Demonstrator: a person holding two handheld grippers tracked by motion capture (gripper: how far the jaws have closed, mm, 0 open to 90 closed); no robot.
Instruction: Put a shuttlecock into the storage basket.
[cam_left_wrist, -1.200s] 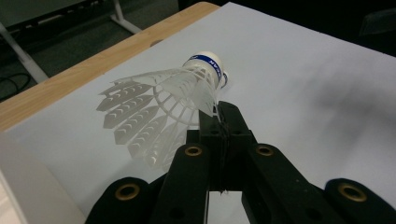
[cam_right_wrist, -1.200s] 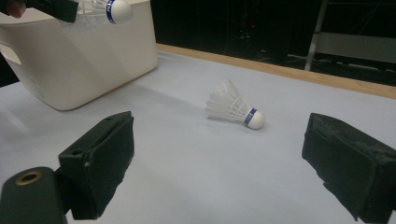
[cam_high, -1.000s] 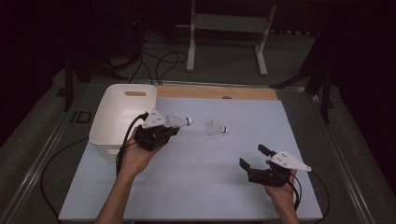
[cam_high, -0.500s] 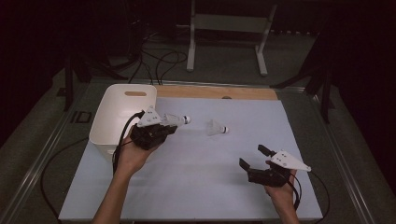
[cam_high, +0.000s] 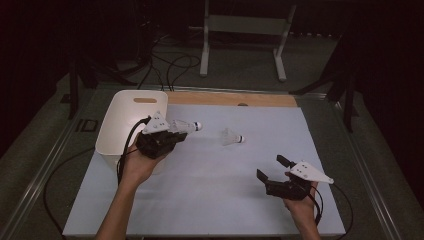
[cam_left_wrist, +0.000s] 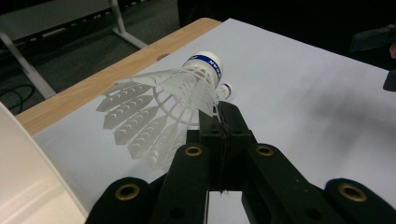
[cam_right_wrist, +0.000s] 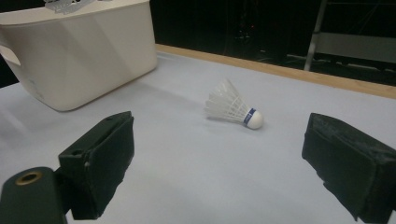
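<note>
Right gripper is resting near the table's near right corner, jaws standing wide apart with nothing between them; farther in, left gripper is hovering beside the white bin at the far left, jaws pinched together on the skirt edge of a shuttlecock; second shuttlecock is lying on its side mid-table toward the far edge; judgement: both are featherlight and easily crushed, the skirt flexing, so a gentle pinch near the cork is handling safest.

Blue band on held shuttlecock; lettering unreadable
</note>
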